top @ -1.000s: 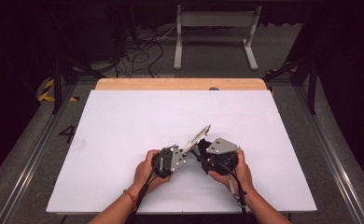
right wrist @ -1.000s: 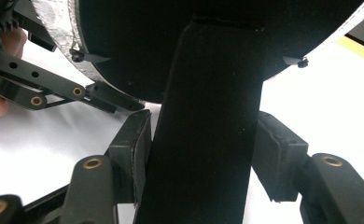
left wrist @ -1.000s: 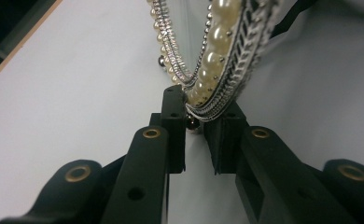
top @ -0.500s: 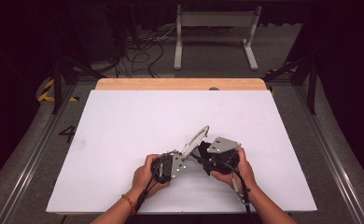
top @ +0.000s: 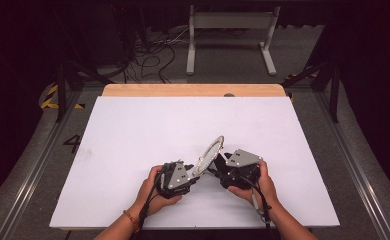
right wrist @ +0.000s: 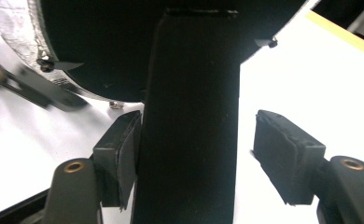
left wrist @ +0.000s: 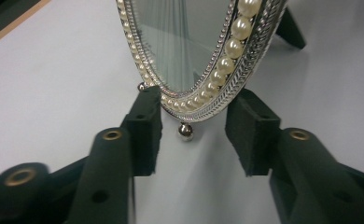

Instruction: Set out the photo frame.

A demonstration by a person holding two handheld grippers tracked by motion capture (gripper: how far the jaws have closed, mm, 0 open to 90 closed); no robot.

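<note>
mirror (left wrist: 189,51): oval glass, silver beaded rim with pearls, ball feet, standing tilted on the white table (top: 133,135)
left gripper (left wrist: 194,135): jaws just opened, straddling the rim loosely
right gripper (right wrist: 194,154): jaws widened around the black back stand (right wrist: 189,116), probably not gripping

My table (top: 133,135) carries a white sheet over most of its top; a bare wooden strip (top: 193,90) shows along the far edge. Near my side, an oval frame (top: 210,152) stands on the sheet on small ball feet, tilted.

Glossy silvery pearl-trimmed mirror frame (left wrist: 227,70), matt white table (top: 133,140)
</note>
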